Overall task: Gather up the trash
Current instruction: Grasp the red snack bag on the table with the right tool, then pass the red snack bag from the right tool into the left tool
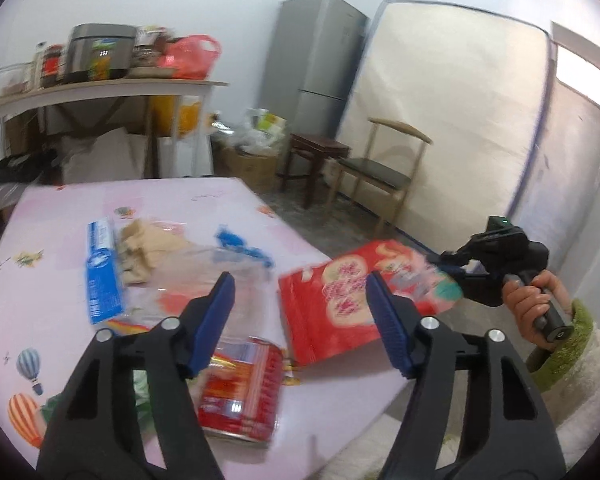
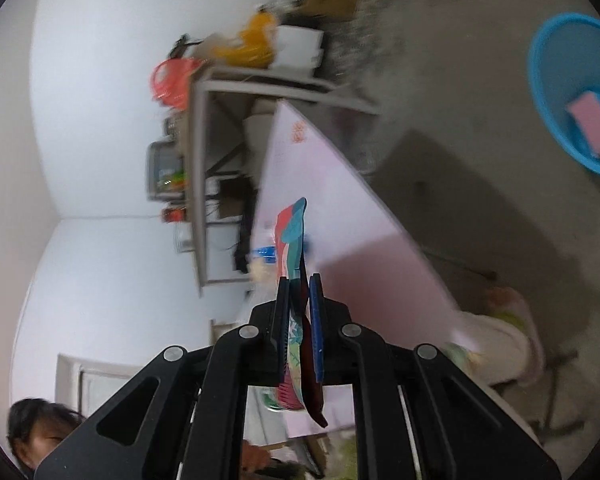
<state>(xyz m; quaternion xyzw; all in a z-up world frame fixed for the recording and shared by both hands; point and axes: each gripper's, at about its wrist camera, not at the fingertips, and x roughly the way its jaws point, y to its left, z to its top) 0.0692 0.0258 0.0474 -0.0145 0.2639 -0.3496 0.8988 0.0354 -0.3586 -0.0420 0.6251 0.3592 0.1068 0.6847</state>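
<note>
Motion blur smears the print on every wrapper. The right gripper (image 2: 300, 288) is pinched tight on one flat red foil snack bag (image 1: 340, 300), held over the pink table's (image 1: 180, 200) edge at two o'clock. The left gripper (image 1: 300, 280) stands spread, empty, above one red crumpled wrapper (image 1: 240, 396) at six o'clock. One blue plastic basin (image 2: 556, 92) sits on the floor.

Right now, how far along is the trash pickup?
Done: the blue basin on the floor already holds some trash. In hand: the right gripper is shut on the red snack bag. Left: the blue box, clear plastic wrap and red wrapper lie on the pink table; the left gripper is open over them.
</note>
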